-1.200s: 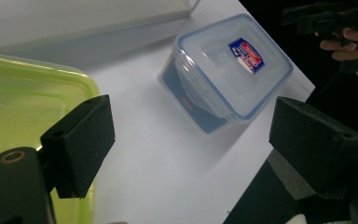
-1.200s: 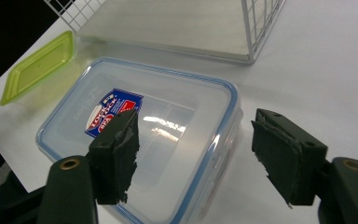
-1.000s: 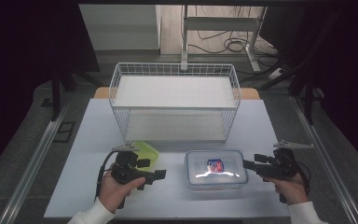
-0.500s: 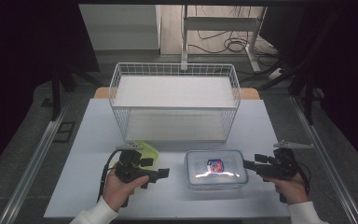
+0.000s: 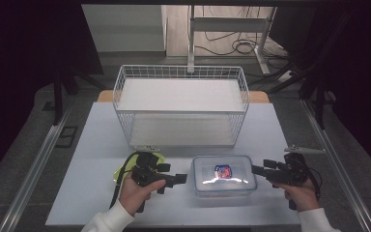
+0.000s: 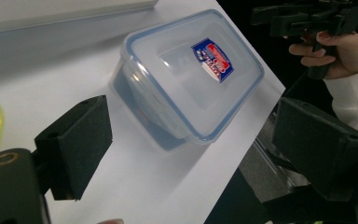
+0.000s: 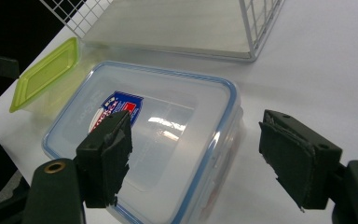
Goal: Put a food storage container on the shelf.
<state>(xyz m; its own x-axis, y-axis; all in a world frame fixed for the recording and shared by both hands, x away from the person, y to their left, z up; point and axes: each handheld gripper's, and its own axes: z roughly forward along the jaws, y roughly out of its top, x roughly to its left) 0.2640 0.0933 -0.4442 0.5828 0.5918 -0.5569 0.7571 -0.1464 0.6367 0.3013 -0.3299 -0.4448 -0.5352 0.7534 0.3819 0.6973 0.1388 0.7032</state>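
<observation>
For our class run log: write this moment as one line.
left tongs: open, beside box | right tongs: open, beside box | clear rectangular plastic box: lidded, between tongs

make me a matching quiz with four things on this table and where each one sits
Things:
1. basket
2. clear box
3. green box
4. right gripper

Places:
A. partly under the left gripper
B. far middle of the table
C. near edge, between the two grippers
D. right of the clear box, jaws open

Pairs: 1-B, 2-C, 3-A, 4-D
</observation>
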